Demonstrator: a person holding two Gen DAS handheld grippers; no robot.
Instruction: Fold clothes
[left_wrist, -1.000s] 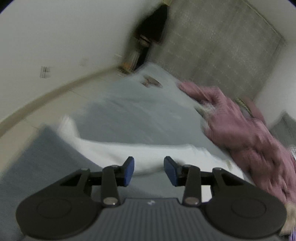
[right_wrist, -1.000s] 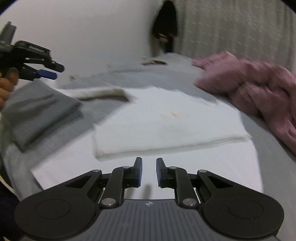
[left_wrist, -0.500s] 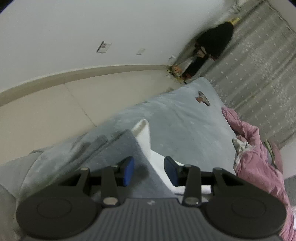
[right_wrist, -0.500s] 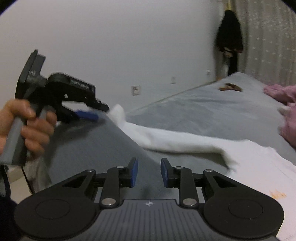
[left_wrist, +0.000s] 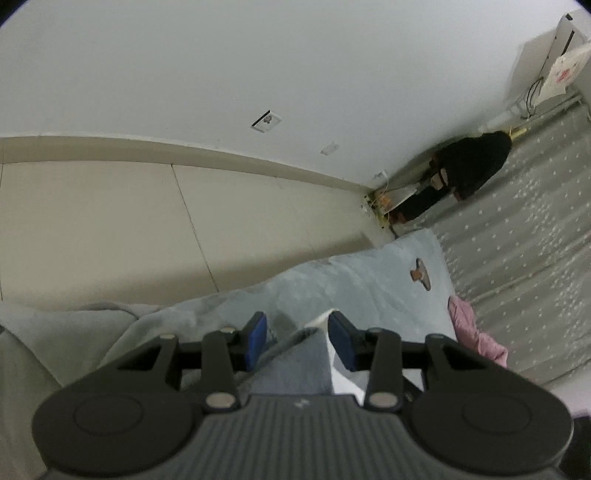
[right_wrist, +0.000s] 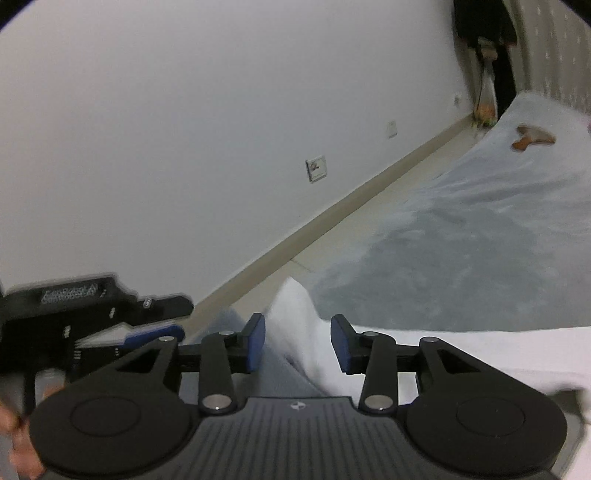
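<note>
the bed (right_wrist: 480, 229) with its grey blanket is the biggest thing before us, running off toward the far wall, and the clothes lie at its near edge. the white garment (right_wrist: 461, 347) spreads flat to the right, one tip of it standing up in a peak just ahead of our right tool (right_wrist: 297, 341). a folded grey garment (left_wrist: 295, 365) lies against it on the left, close to the bed's edge, with the floor (left_wrist: 110, 229) right below — anything dragged that way could slide off.

our right tool is opening, the white peak between its blue pads (right_wrist: 341, 345) but not pressed; if we close too shallow we'd likely catch one layer only, and the fold would come apart as we lift. our left tool (left_wrist: 297, 341) stands part-open over the seam of grey and white, gripping nothing we can see — it could pinch both garments at once. a pink garment (left_wrist: 476, 339) lies further along the bed.
</note>
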